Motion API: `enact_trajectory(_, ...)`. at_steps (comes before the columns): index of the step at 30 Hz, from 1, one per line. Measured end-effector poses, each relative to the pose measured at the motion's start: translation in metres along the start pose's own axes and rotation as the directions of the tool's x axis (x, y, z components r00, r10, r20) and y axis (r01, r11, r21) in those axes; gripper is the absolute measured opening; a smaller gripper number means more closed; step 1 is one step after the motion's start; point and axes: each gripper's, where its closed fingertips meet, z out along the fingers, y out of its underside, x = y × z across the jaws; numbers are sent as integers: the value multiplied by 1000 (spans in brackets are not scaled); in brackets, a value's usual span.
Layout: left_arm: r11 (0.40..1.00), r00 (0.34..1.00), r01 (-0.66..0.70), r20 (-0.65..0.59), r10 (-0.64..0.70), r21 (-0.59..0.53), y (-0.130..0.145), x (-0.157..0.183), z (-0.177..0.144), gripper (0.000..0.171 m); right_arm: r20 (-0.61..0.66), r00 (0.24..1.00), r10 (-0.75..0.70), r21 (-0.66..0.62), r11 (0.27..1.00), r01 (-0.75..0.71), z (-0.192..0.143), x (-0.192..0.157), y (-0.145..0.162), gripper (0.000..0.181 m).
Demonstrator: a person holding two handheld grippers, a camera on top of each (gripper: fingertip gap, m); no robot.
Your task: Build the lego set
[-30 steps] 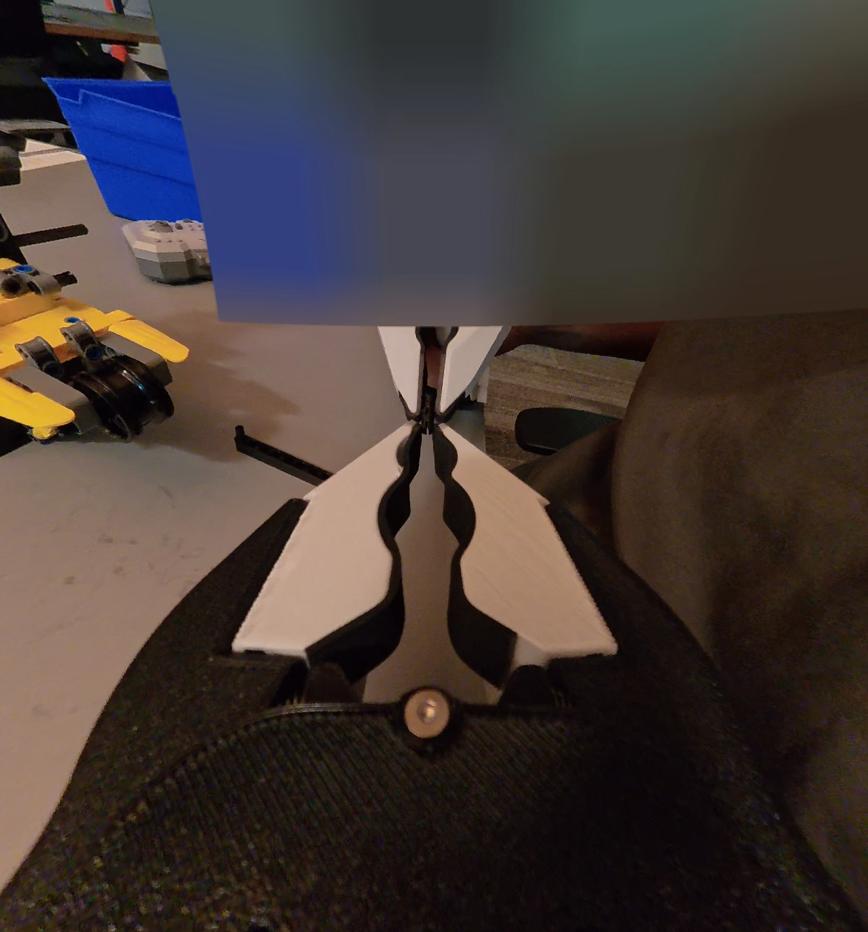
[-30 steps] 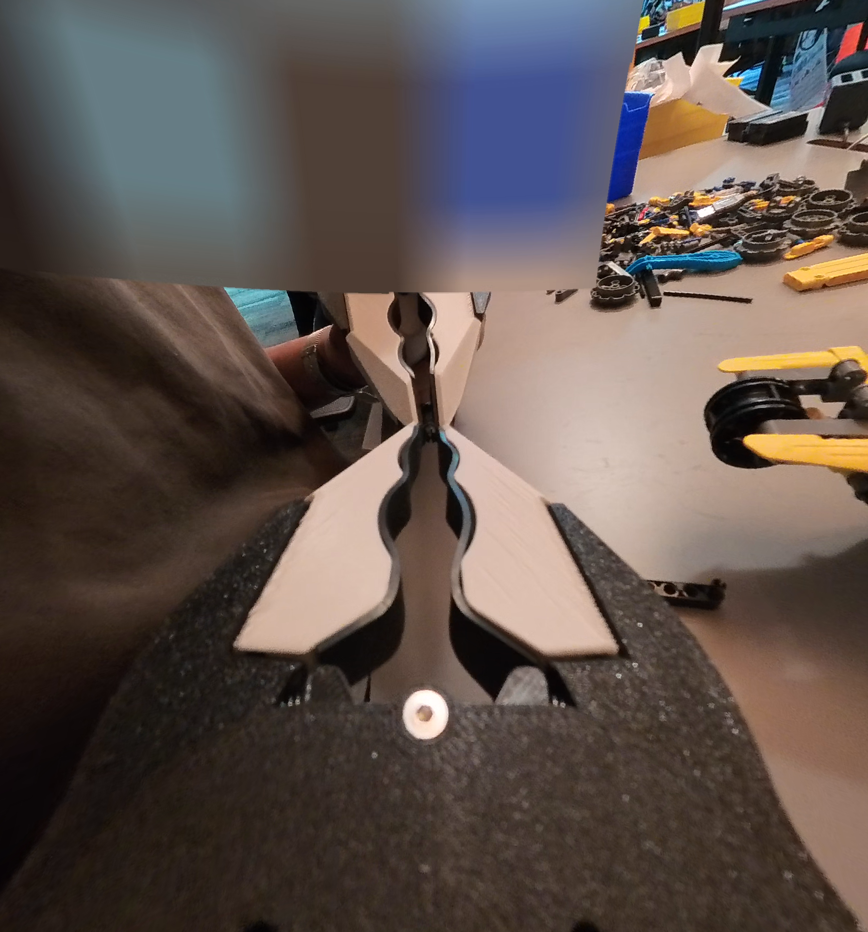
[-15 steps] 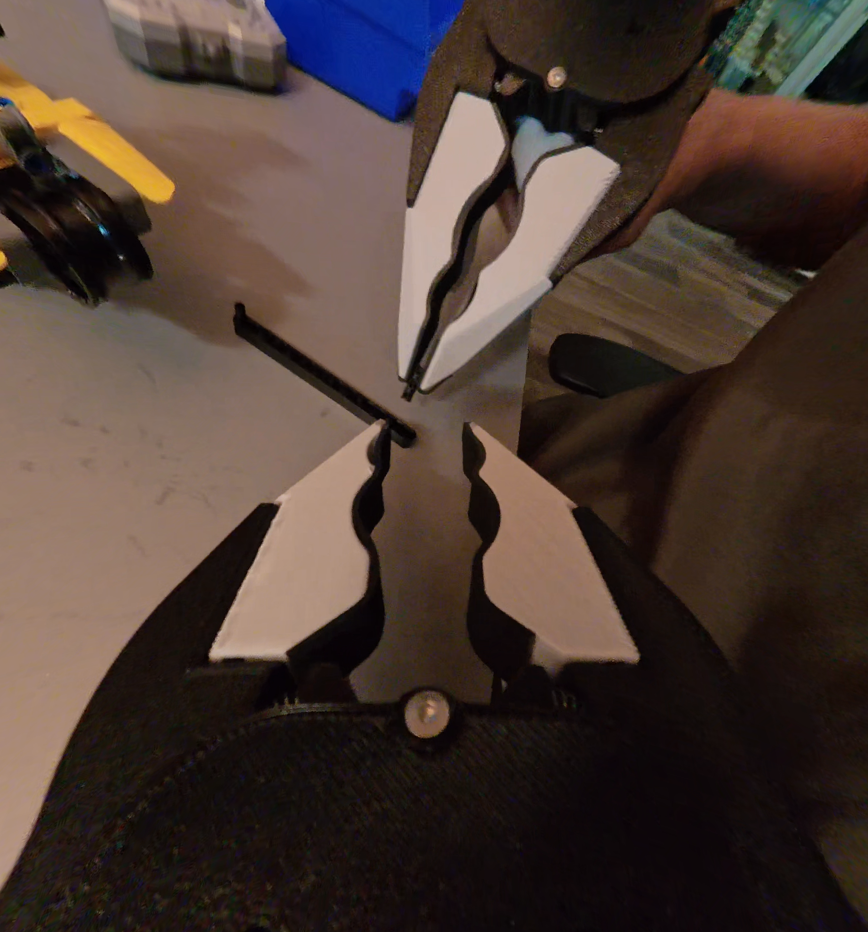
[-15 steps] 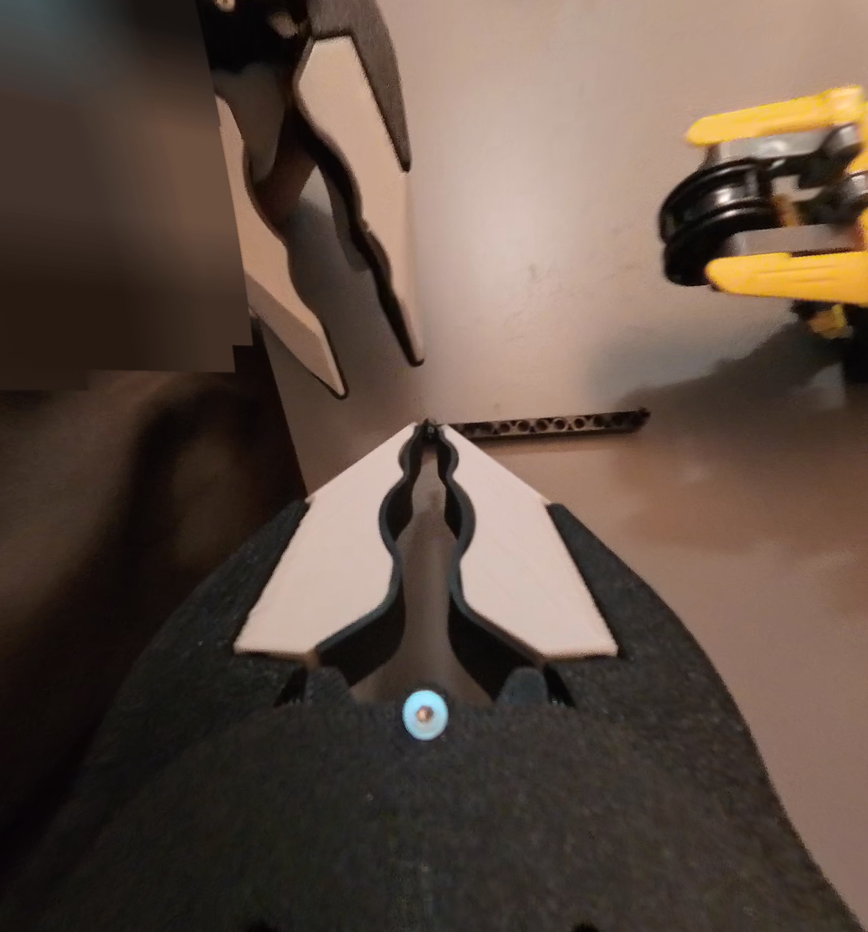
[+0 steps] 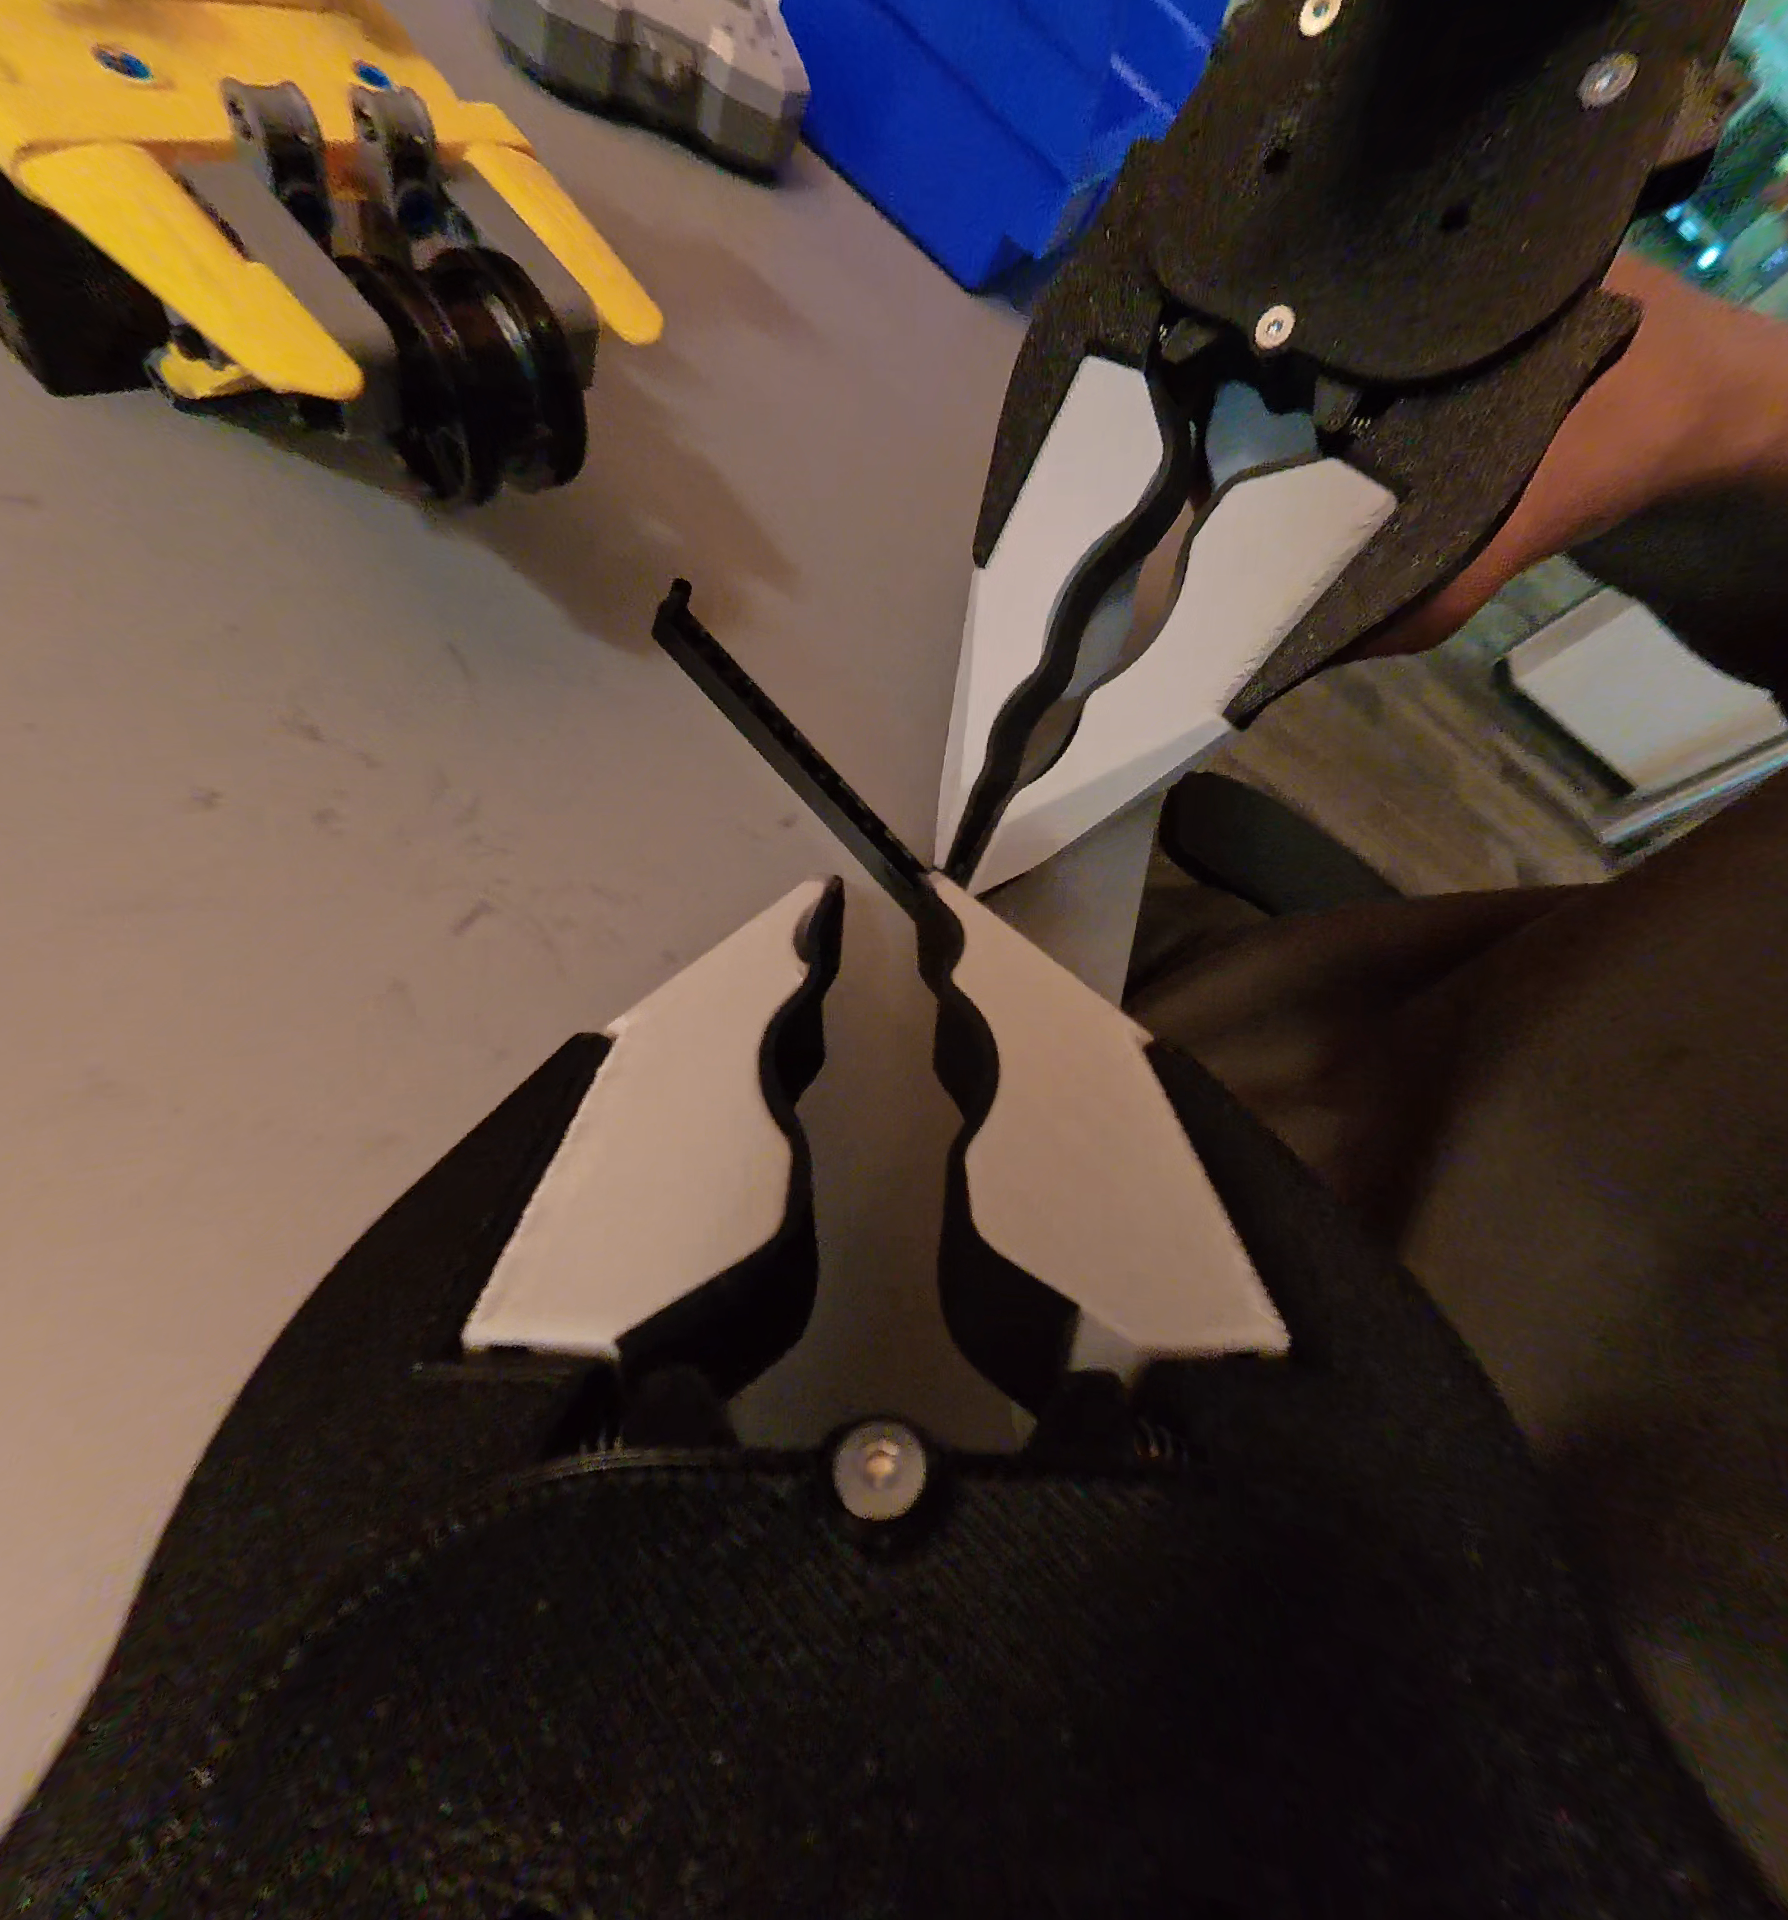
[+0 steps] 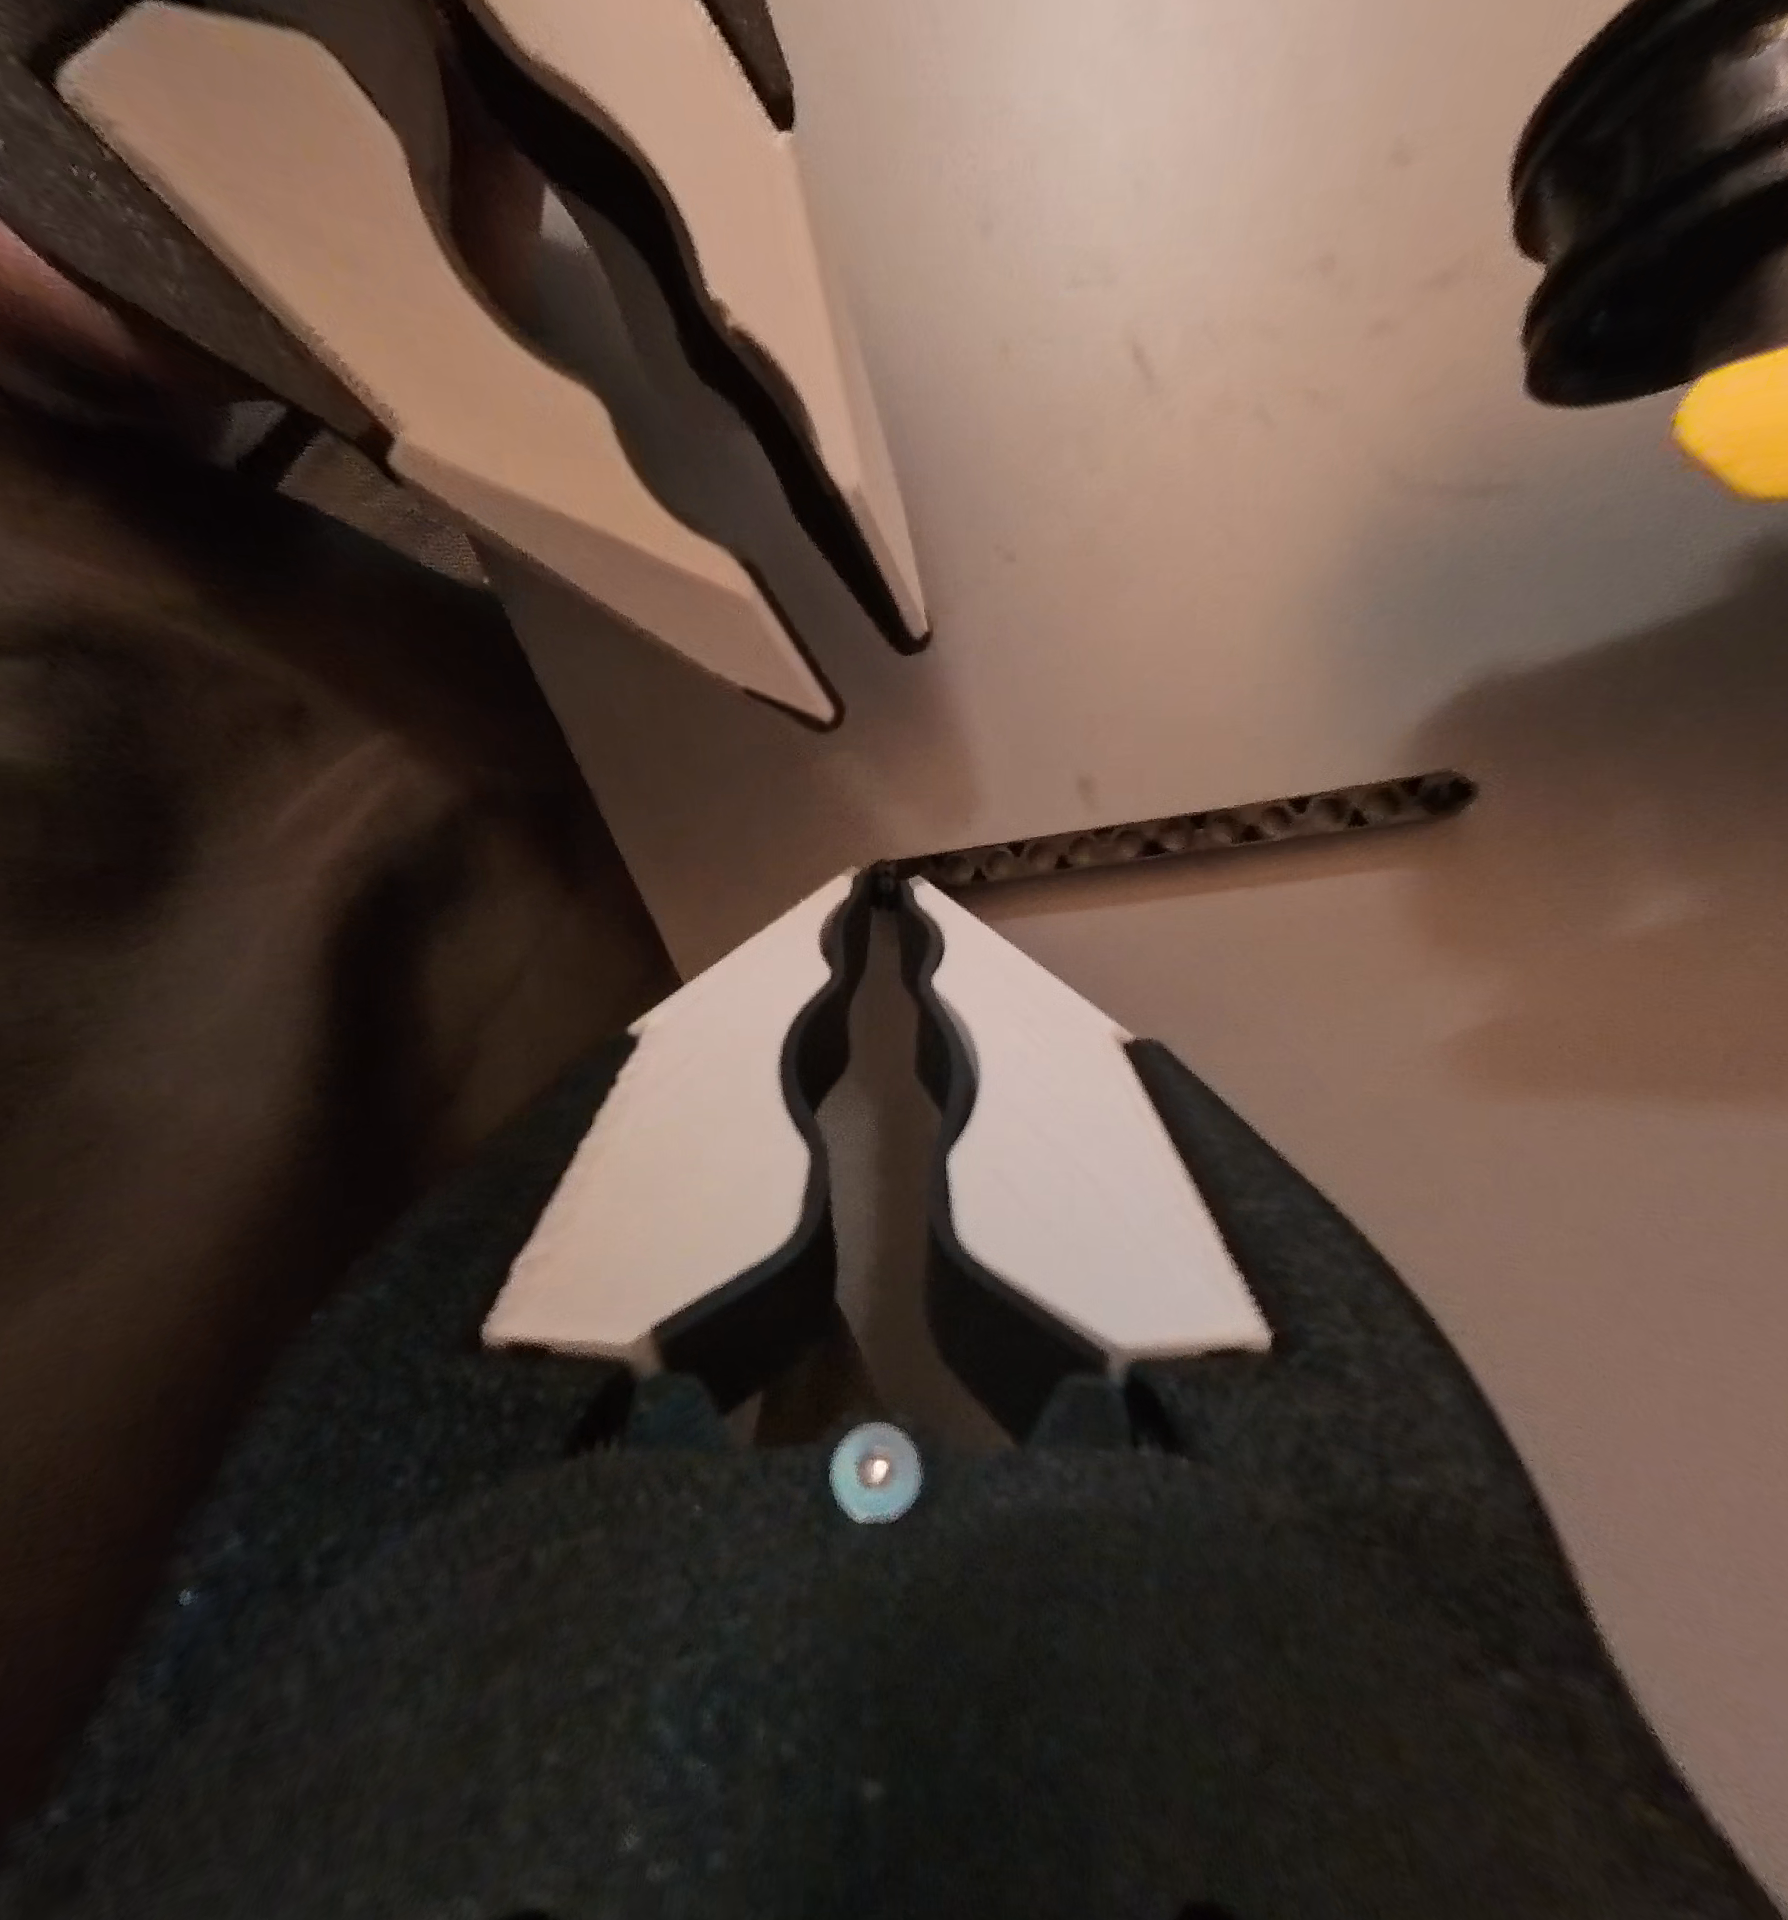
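Observation:
My left gripper (image 5: 882, 891) is open and empty, low over the grey table (image 5: 246, 935). Its right fingertip is at the near end of a long thin black beam with holes (image 5: 786, 748), which lies flat on the table. My right gripper (image 6: 882, 881) is shut on a tiny black piece (image 6: 885, 885) pinched at its very tips, right beside that same end of the beam (image 6: 1181, 826). In the left wrist view the right gripper (image 5: 957, 868) points down, almost touching my left fingertip. In the right wrist view the left gripper (image 6: 864, 675) hangs open at the upper left.
A yellow and black wheeled brick model (image 5: 298, 260) stands beyond the beam; its wheel (image 6: 1679, 187) also shows in the right wrist view. A blue bin (image 5: 973, 125) and a grey block (image 5: 661, 62) sit farther back. The table edge and a person's dark-clothed lap (image 5: 1544, 1195) are to the right. Only a small space, under 4 cm, lies between the two pairs of fingers.
A second ago both grippers pinched the tiny piece tip to tip, up off the table. My left gripper opened and let go; both came down to the beam's near end.

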Motion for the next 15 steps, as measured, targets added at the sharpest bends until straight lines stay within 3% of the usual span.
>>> enact_trajectory(8, 997, 996, 69, -53, -67, 34, -4, -1, -5, 0, -20, 1000, 23, -64, 998, -25, -3, -1, 1, 4)
enact_trajectory(15, 997, 998, 70, -1, -70, 14, -1, -7, -2, 0, -9, 999, 46, -96, 994, -47, 1, -3, 3, 4)
